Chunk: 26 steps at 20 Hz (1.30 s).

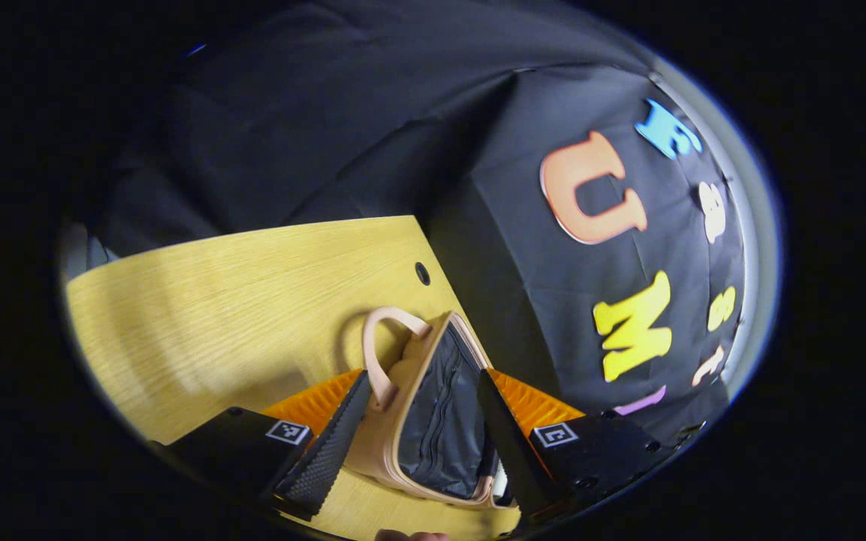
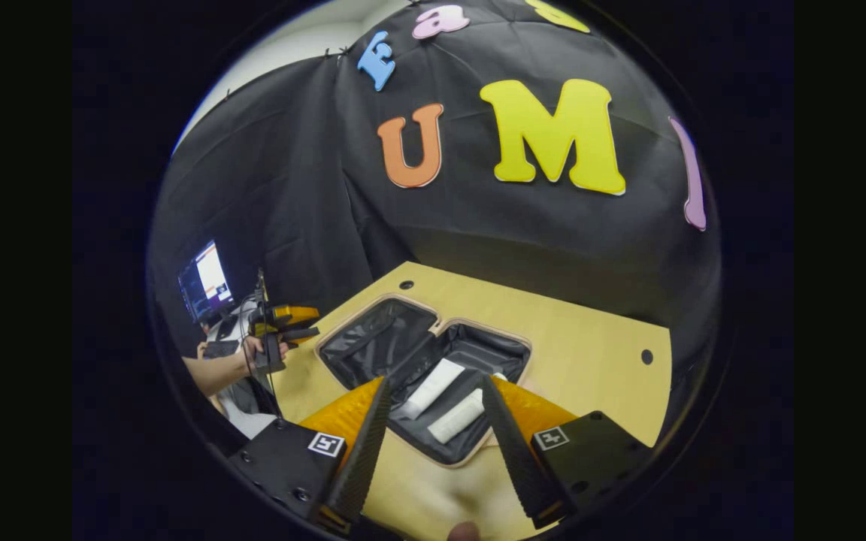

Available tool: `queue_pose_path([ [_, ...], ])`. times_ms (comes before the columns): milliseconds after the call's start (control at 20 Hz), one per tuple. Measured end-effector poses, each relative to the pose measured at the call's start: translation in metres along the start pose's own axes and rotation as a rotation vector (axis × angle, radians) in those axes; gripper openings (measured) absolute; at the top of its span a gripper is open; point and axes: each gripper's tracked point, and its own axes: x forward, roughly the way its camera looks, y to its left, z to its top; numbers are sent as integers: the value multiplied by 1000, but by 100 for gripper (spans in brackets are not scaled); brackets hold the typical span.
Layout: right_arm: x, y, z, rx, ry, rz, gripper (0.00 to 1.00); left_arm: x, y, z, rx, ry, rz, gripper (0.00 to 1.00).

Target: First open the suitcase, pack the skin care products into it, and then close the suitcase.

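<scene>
- Left gripper (image 1: 422, 421): we see its fingers spread wide in the left gripper view, one on each side of the suitcase's raised half without pressing on it.
- Right gripper (image 2: 433, 432): we see its fingers spread wide and holding nothing, poised above the near half of the case in the right gripper view. This same view shows the left gripper farther off, held in a hand (image 2: 256, 352) just beyond the table's left edge.
- Suitcase (image 2: 418, 353): it lies open and flat on the table, both halves showing a dark lining inside a pale peach rim. In the left gripper view we see its peach handle (image 1: 380, 353) and the zipped lining pocket.
- Skin care products: two white tubes (image 2: 433, 387) lie side by side in the near half of the case.
- Progress: we judge opening done and packing at least partly done; we cannot tell whether more products remain outside the case. Closing is not yet done.
- Surface: a light wood-grain table (image 2: 591, 353) with small round holes near its corners.
- Room: black cloth walls stand behind the table; a lit monitor (image 2: 206, 282) sits at the far left in the right gripper view.
</scene>
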Motion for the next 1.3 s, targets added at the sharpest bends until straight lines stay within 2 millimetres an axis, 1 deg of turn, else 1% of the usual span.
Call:
queue_pose_path([
  [50, -2, 4, -6, 4, 16, 12, 73, 6, 8, 0, -42, 3, -7, 92],
  [100, -2, 5, -10, 7, 32, 17, 73, 9, 12, 1, -81, 12, -20, 92],
  [200, 0, 3, -15, 10, 53, 12, 73, 22, 20, -3, -131, 35, -24, 90],
  [250, -1, 2, -16, 14, 59, 12, 68, 30, 22, -8, -154, 56, -29, 90],
  [300, 0, 3, -19, 21, 66, 13, 73, 36, 23, -10, -166, 68, -36, 89],
  [400, 1, 2, -21, 47, 77, 12, 73, 49, 26, -14, -180, 79, -39, 88],
  [450, 1, 3, -21, 68, 78, 13, 73, 57, 25, -11, -187, 68, -44, 87],
  [500, 3, 2, -20, 83, 77, 9, 73, 63, 23, -8, -199, 61, -49, 83],
  [550, 3, -1, -21, 89, 76, 0, 73, 69, 20, -6, -211, 64, -54, 92],
  [600, 3, -4, -20, 92, 74, -9, 68, 73, 19, -6, -218, 71, -59, 79],
  [650, 3, -6, -19, 97, 70, -15, 68, 79, 16, -8, -217, 80, -56, 74],
  [700, 3, -8, -17, 107, 62, -22, 68, 83, 18, -9, -214, 88, -45, 65],
  [750, 2, -9, -15, 114, 55, -25, 68, 87, 19, -11, -214, 98, -32, 60],
  [800, 0, -10, -15, 123, 48, -27, 68, 88, 18, -12, -217, 108, -19, 53],
  [850, -1, -10, -15, 132, 42, -25, 68, 88, 19, -11, -224, 110, -13, 49],
  [900, -2, -11, -15, 142, 34, -26, 68, 87, 21, -8, -227, 103, 10, 39],
  [950, -3, -11, -15, 152, 29, -24, 73, 86, 26, -4, -220, 86, 46, 19],
  [1000, -4, -12, -15, 161, 22, -23, 68, 84, 22, -5, -209, 81, 51, 13],
  [1050, -8, -14, -12, 164, 0, -32, 73, 77, 11, -2, -181, 70, 50, 10],
  [1100, -12, -14, -5, 155, -30, -35, 73, 74, 1, 3, -159, 56, 47, 10],
  [1150, -16, -17, 3, 139, -63, -47, 68, 72, -15, 9, -135, 41, 34, 8],
  [1200, -22, -20, 9, 115, -93, -67, 73, 69, -33, 13, -110, 36, 17, 9],
  [1250, -28, -25, 16, 90, -122, -94, 73, 63, -59, 14, -58, 33, 4, 9],
  [1300, -36, -32, 25, 54, -165, -139, 73, 60, -79, 14, -8, 30, -14, 8],
])
